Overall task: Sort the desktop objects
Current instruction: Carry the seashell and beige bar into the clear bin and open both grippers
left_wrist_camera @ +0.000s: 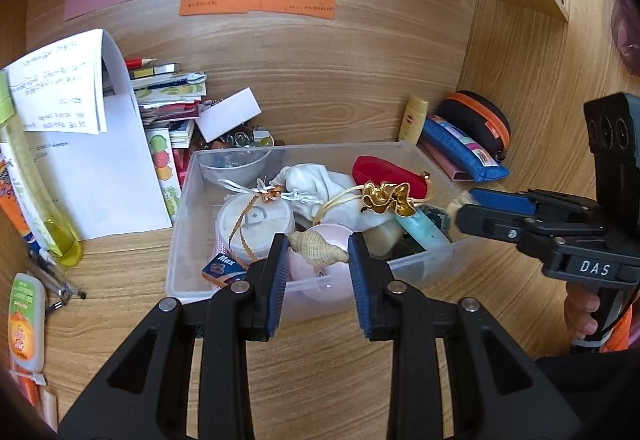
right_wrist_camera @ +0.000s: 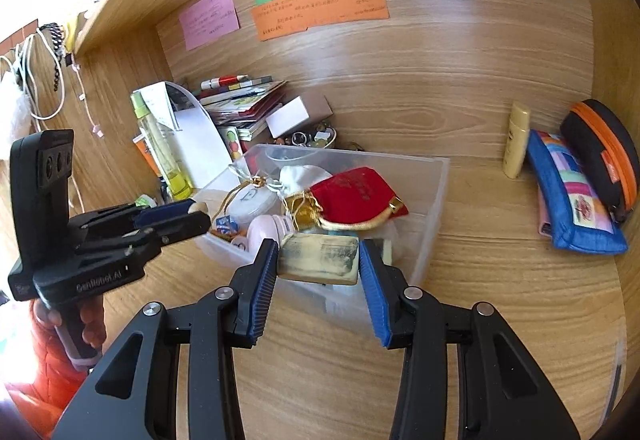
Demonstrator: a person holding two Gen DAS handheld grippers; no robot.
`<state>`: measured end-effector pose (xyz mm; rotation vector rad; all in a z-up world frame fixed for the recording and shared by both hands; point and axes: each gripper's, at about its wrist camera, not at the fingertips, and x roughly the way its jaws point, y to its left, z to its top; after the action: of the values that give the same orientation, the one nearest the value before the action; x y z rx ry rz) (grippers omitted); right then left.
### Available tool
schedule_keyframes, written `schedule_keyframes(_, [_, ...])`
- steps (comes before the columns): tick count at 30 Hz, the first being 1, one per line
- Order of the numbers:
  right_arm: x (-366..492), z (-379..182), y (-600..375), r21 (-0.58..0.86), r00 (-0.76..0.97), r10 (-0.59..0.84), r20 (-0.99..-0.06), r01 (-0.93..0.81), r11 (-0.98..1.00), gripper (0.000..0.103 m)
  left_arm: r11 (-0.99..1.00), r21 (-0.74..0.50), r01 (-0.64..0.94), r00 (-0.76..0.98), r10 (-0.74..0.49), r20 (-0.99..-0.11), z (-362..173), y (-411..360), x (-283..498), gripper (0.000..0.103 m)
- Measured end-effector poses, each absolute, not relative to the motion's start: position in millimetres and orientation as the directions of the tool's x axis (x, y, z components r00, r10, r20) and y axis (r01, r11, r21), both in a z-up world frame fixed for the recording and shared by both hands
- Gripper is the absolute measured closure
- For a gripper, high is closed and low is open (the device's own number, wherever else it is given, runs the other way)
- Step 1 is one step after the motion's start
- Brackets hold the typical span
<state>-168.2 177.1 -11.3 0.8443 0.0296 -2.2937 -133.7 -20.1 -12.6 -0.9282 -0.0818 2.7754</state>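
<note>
We are holding the left gripper (left_wrist_camera: 318,254) around a shell (left_wrist_camera: 318,248) and the right gripper (right_wrist_camera: 318,260) around a worn block (right_wrist_camera: 318,258), both jaws seemingly only touching, so either could be slipping back into the crowded bin (left_wrist_camera: 424,155).

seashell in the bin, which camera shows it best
The left wrist view. The seashell sits whole and near, framed between the open left gripper's fingers. In the right wrist view only a small tan bit shows at the left gripper's fingertips, probably the shell, too hidden to be sure.
</note>
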Motion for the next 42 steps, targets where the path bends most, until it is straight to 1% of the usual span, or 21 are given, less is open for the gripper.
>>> schedule_keyframes(11, [-189.6,-26.6,149.7,0.205,-0.513,-0.594,-0.62,0.625,-0.754,0.065,-0.975,-0.137,-0.176,-0.757,0.223,-0.614,-26.5,-31.9,-152.4,0.073])
schedule_keyframes(25, [-188.5,-33.3,133.3,0.113,-0.539,-0.543,-0.644,0.635,-0.765,0.065,-0.974,-0.161,-0.159,-0.745,0.225,-0.628,-34.8,-40.0,-158.0,0.072])
schedule_keyframes(27, [-187.4,-33.5,131.9,0.106,-0.54,-0.54,-0.646,0.637,-0.764,0.065,-0.976,-0.149,-0.156,-0.749,0.215,-0.626,-34.0,-39.6,-156.9,0.067])
schedule_keyframes(29, [-186.4,-34.3,129.9,0.097,-0.54,-0.533,-0.651,0.637,-0.765,0.064,-0.977,-0.141,-0.158,-0.754,0.212,-0.622,-32.4,-38.5,-155.7,0.065])
schedule_keyframes(31, [-185.3,-34.5,128.9,0.089,-0.543,-0.527,-0.653,0.636,-0.766,0.058,-0.979,-0.132,-0.157,-0.759,0.205,-0.618,-30.6,-37.7,-154.2,0.06])
schedule_keyframes(32, [-184.4,-34.0,128.9,0.088,-0.545,-0.528,-0.651,0.637,-0.766,0.057,-0.98,-0.125,-0.153,-0.764,0.198,-0.615,-29.5,-37.5,-153.1,0.055])
schedule_keyframes(33, [-182.7,-32.5,129.7,0.086,-0.549,-0.531,-0.646,0.639,-0.765,0.057,-0.982,-0.117,-0.148,-0.769,0.188,-0.611,-28.3,-37.4,-151.8,0.05])
schedule_keyframes(35, [-180.1,-29.6,130.6,0.086,-0.551,-0.538,-0.638,0.644,-0.76,0.057,-0.985,-0.104,-0.135,-0.778,0.17,-0.605,-26.0,-37.4,-149.5,0.044])
schedule_keyframes(38, [-175.0,-25.3,131.1,0.095,-0.549,-0.554,-0.626,0.651,-0.753,0.057,-0.988,-0.092,-0.123,-0.789,0.154,-0.594,-21.3,-37.1,-145.0,0.04])
schedule_keyframes(42, [-165.3,-19.2,133.2,0.084,-0.561,-0.561,-0.608,0.658,-0.749,0.056,-0.993,-0.068,-0.098,-0.808,0.119,-0.577,-15.7,-36.3,-137.1,0.029])
